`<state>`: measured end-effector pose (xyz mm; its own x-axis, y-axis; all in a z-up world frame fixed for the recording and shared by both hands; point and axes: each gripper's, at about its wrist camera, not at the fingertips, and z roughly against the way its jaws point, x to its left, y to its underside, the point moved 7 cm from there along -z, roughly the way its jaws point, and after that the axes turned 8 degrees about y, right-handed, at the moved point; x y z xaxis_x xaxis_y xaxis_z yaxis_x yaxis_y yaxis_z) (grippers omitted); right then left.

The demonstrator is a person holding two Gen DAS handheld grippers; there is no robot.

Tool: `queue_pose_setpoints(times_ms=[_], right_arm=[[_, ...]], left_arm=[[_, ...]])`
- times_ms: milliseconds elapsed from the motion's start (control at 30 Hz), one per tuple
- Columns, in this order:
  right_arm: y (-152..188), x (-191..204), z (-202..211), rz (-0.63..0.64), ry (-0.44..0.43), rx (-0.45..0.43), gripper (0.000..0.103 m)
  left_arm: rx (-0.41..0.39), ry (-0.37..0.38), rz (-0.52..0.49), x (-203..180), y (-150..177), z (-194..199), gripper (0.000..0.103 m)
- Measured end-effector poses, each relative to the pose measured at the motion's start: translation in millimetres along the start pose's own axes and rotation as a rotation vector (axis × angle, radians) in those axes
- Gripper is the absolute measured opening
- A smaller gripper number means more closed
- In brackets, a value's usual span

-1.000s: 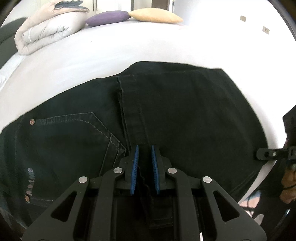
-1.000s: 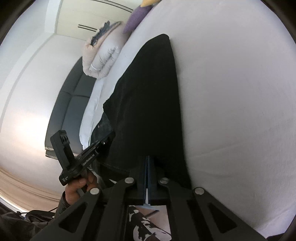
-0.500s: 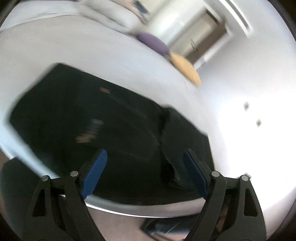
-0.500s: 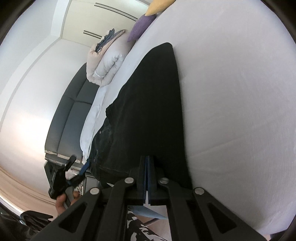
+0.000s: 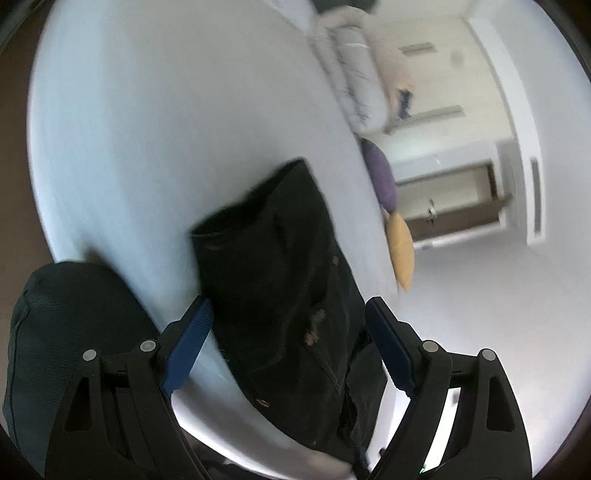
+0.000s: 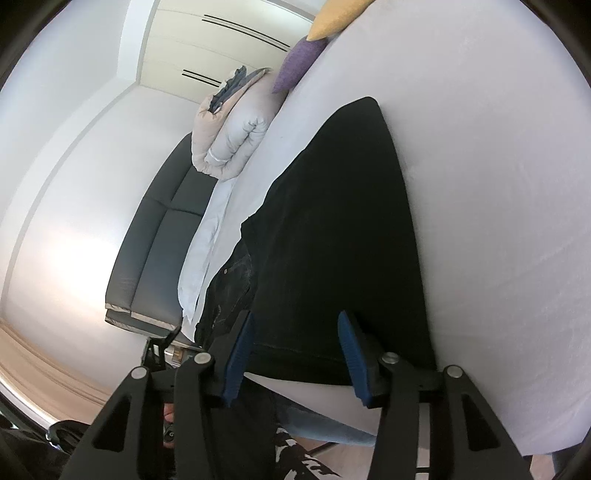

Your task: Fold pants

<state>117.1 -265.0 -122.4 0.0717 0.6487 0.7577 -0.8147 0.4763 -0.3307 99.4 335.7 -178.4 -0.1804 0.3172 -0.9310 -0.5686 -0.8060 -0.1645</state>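
Observation:
Black pants (image 6: 332, 221) lie folded on the white bed (image 6: 498, 184), reaching from the near edge toward the far pillows. My right gripper (image 6: 295, 354) is at the bed's near edge. Its jaws are opening, the pants' near edge lies between the blue pads (image 6: 240, 354), and they do not press on it. In the blurred, rolled left wrist view the pants (image 5: 280, 258) show a pocket seam and rivets. My left gripper (image 5: 288, 347) hovers wide open over the waist end, holding nothing.
A rolled duvet (image 6: 236, 136), a purple pillow (image 6: 299, 66) and a yellow pillow (image 6: 340, 18) sit at the bed's far end. A dark sofa (image 6: 159, 240) stands beside the bed. A dark rounded mass (image 5: 74, 332) fills the lower left of the left wrist view.
My left gripper opened, let go of the pants, swung along the bed and rolled. My right gripper stayed in place and went from shut on the pants' edge to open.

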Motion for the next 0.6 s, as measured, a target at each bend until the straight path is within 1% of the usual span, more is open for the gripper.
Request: queue_pose_setpoints(times_ms=[33, 67, 133, 200, 267, 400, 600], right_arm=[[0.2, 0.0, 0.2, -0.002, 0.002, 0.002, 0.049], [0.6, 0.0, 0.2, -0.002, 0.006, 0.003, 0.049], [0.8, 0.3, 0.1, -0.001, 0.010, 0.005, 0.049], [-0.8, 0.9, -0.2, -0.004, 0.011, 0.005, 0.049], [-2.2, 2.8, -1.4, -0.006, 0.011, 0.004, 0.049], [-3.5, 3.4, -1.3, -0.004, 0.016, 0.006, 0.049], [-4.1, 2.7, -0.8, -0.003, 0.017, 0.006, 0.049]], left_arm=[[-0.012, 0.007, 0.022, 4.5, -2.1, 1.8, 0.084], [-0.029, -0.013, 0.028, 8.6, -5.2, 8.2, 0.084], [-0.056, -0.025, 0.026, 13.9, -9.2, 19.2, 0.084], [-0.025, -0.009, 0.058, 21.7, -8.3, 16.3, 0.084], [-0.015, 0.011, 0.084, 25.4, -8.1, 9.0, 0.084], [0.025, 0.010, 0.056, 29.3, -8.1, -9.3, 0.084], [0.021, 0.048, 0.079, 29.0, -6.9, -24.2, 0.084]])
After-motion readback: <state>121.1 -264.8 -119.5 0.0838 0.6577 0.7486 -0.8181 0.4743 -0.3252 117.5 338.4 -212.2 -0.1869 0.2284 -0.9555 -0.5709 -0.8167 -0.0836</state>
